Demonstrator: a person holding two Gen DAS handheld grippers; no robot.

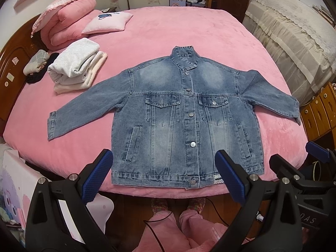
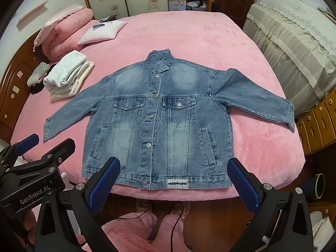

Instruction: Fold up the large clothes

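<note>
1. The faded blue denim jacket with metal buttons [image 1: 187, 115] is lying face up and buttoned on the fuzzy pink bedspread [image 1: 178, 33], hem right at the near edge of the bed, collar pointing away. Nothing's folded yet, so I'd call this the very start.
2. Both sleeves are spread out to the sides and the body is pretty flat. My guess is it's laid out that way so each sleeve can be grabbed and flipped inward cleanly.
3. The left gripper [image 1: 166, 174] hovers above the hem with its blue textured pads spread wide, holding nothing.
4. The right gripper [image 2: 174, 180] is the same deal: jaws wide apart, empty, parked over the hem near the little white patterned label [image 2: 177, 183]. Neither touches the denim.
5. The two sit side by side at the bed's edge, probably because the person stands right there (pink fuzzy trousers and slippers visible below).
6. A stack of folded white and cream clothes [image 1: 77, 65] sits off to the left near the rolled pink quilt [image 1: 67, 21], well apart from the jacket, so the finished pile likely goes there.
</note>
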